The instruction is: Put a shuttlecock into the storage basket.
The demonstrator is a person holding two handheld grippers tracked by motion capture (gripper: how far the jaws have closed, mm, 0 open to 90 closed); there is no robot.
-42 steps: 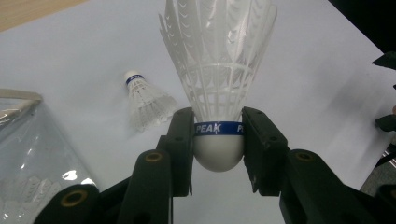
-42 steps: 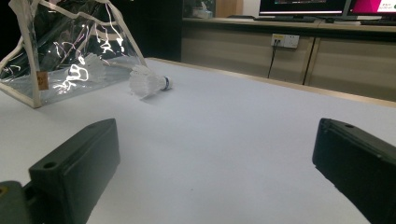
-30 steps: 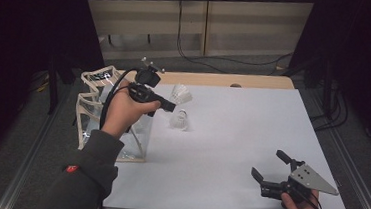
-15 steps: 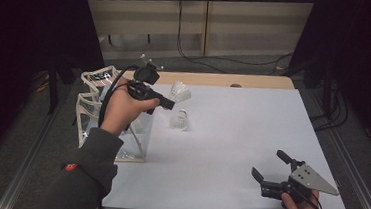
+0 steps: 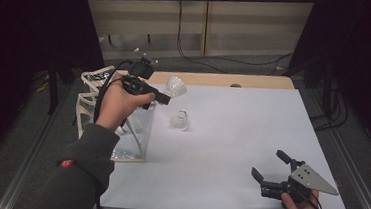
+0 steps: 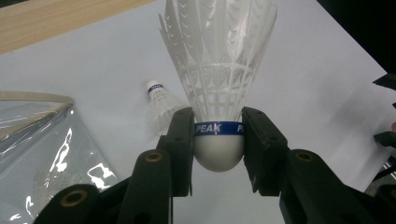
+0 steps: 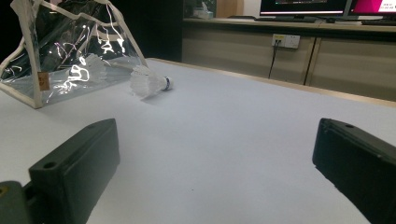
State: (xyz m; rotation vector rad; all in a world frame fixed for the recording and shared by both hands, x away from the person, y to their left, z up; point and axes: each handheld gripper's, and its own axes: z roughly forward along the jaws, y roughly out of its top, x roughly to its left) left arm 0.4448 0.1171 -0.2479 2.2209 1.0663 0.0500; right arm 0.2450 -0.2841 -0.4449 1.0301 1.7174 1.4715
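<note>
held shuttlecock (image 6: 219, 93) clamped at cork in left gripper (image 6: 218, 142), second shuttlecock (image 5: 179, 120) at its 5 o'clock, clear bag (image 5: 121, 129) contents unclear, right gripper (image 5: 270, 170) wide apart

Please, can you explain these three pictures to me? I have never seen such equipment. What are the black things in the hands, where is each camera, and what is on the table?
There is no robot here. A person holds a two-jaw black tool in each hand. One picture comes from a fixed camera above the table. The other two come from small cameras riding on each tool, looking along its jaws.

The left tool is raised near the table's far left. Its jaws are shut on the white cork base of a shuttlecock, at its blue band. The right tool rests low at the near right, jaws open and holding nothing.

A second shuttlecock lies on its side on the table. At the left edge stands a clear plastic bag with pale trim, apparently with more shuttlecocks inside.
</note>
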